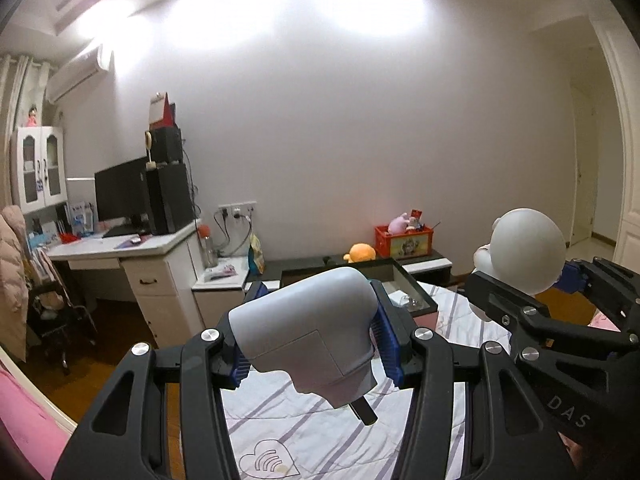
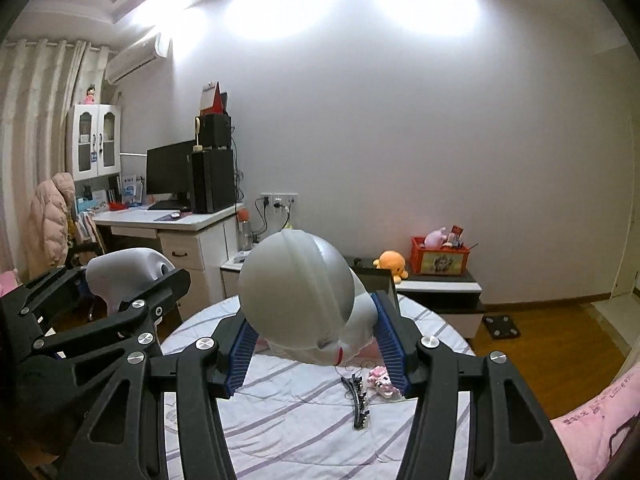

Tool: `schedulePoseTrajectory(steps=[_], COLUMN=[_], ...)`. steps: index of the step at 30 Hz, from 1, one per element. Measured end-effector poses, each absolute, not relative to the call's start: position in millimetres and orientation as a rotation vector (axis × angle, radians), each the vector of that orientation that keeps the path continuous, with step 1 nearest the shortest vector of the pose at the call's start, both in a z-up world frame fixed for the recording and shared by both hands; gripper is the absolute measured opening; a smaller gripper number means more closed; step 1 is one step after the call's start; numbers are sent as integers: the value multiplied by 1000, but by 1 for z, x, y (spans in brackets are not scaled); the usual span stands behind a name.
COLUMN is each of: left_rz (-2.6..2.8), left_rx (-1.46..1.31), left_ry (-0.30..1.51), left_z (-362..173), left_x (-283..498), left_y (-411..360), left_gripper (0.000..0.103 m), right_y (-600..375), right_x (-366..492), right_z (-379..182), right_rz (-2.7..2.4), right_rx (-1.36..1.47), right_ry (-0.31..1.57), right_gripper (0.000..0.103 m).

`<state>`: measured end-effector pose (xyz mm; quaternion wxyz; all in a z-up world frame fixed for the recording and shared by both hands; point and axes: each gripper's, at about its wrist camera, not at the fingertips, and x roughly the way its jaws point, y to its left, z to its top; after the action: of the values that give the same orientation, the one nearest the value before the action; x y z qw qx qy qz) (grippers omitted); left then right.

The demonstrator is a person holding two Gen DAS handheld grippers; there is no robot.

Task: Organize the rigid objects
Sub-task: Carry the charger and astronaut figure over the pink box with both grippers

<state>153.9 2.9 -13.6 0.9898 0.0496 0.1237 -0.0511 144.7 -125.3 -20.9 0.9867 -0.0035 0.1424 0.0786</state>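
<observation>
A: Two items up in the air, one per gripper. Left gripper (image 1: 316, 344) clamped across a grey moulded device (image 1: 308, 328), blue pads (image 1: 386, 340) pressing on both flanks, a dark stub poking out underneath. Held above the striped bedsheet (image 1: 280, 432), clear of it.

B: Right gripper (image 2: 316, 344) closed around a white round-headed figurine (image 2: 296, 296), squeezed low on the body below the big dome head. Also lifted off the sheet. Seen from the left wrist too, off to the right.

A: Handling of the grey one? Hard plastic shell by the look, stiff, probably light to moderate. Smooth matte sides, so some risk of sliding along the pads. Best taken across the broad flat flanks, as now.

B: Figurine likely hollow plastic, rigid, light. Glossy and curved, so slippery; top-heavy with that head above the pinch point, prone to tipping in the grip. Narrower body the sensible hold, not the dome.

A: Anything left on the bed?

B: Black hair clip (image 2: 359, 402) and a small pink toy (image 2: 383, 386) lying close together on the sheet, just beyond the right fingers. Both thin and low, harder to pinch.

A: Destination?

B: Cannot tell. Dark open-topped box (image 1: 400, 280) past the bed end a plausible spot, no more than a guess.
</observation>
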Motion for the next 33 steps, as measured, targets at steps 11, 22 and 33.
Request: schedulePoseTrajectory(steps=[11,22,33], left_rz=[-80,-78,-155], left_rx=[117,138,143], left_ry=[220,243,377], left_z=[-4,-11,-42], left_x=[148,169,281], left_y=[5,-1,-12], left_gripper=[52,52,52], right_y=[-125,-127,-135], right_x=[129,142,229], right_z=[-14,-17,-39], right_rz=[165,171,164], right_rx=[-11,-5,-17], right_ry=[251,262,364], right_gripper=[56,56,56])
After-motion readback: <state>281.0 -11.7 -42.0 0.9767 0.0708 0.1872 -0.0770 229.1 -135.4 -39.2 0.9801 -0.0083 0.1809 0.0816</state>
